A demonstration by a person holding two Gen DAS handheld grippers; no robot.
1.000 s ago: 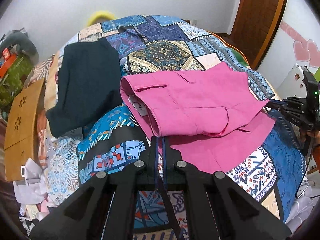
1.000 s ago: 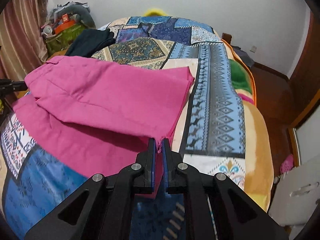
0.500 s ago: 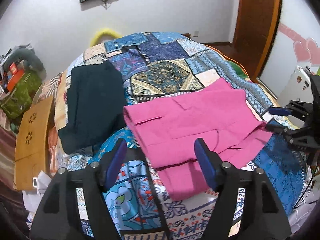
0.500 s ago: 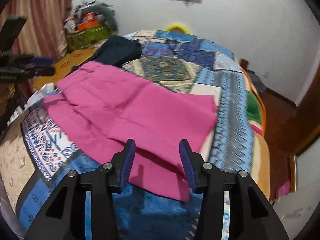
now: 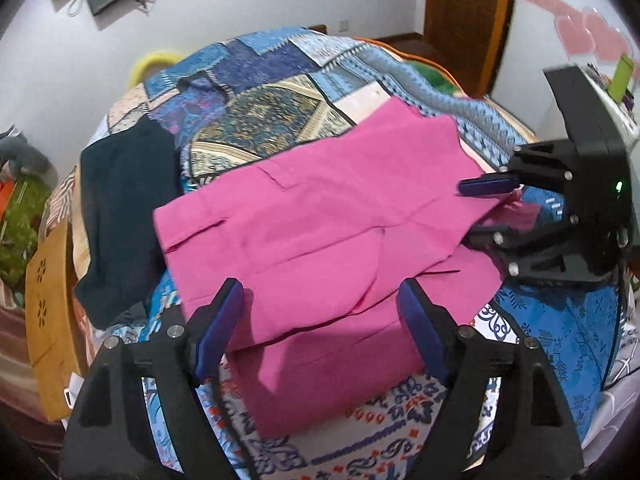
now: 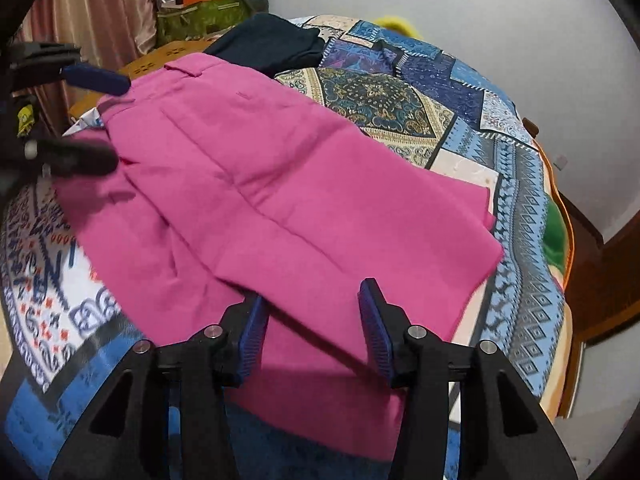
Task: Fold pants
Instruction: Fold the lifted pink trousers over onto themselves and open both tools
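Both grippers stand with jaws apart and hold nothing. Left gripper (image 5: 320, 336) hovers over the near edge of the pink pants (image 5: 320, 232) at the waistband end; right gripper (image 6: 312, 332) hovers over the near edge at the leg-hem end. Each tool appears in the other's view at the opposite short end of the garment.

The pants lie folded once on the patterned bedspread (image 5: 560, 320), upper layer set back from the lower layer along the near edge. The long axis runs crosswise, from one gripper to the other. Neither hand is clearly nearer; each fronts its own end.

Judgement: the next fold most likely brings one short end over the other along this axis. A dark garment (image 5: 120, 208) lies just beyond the waistband end.
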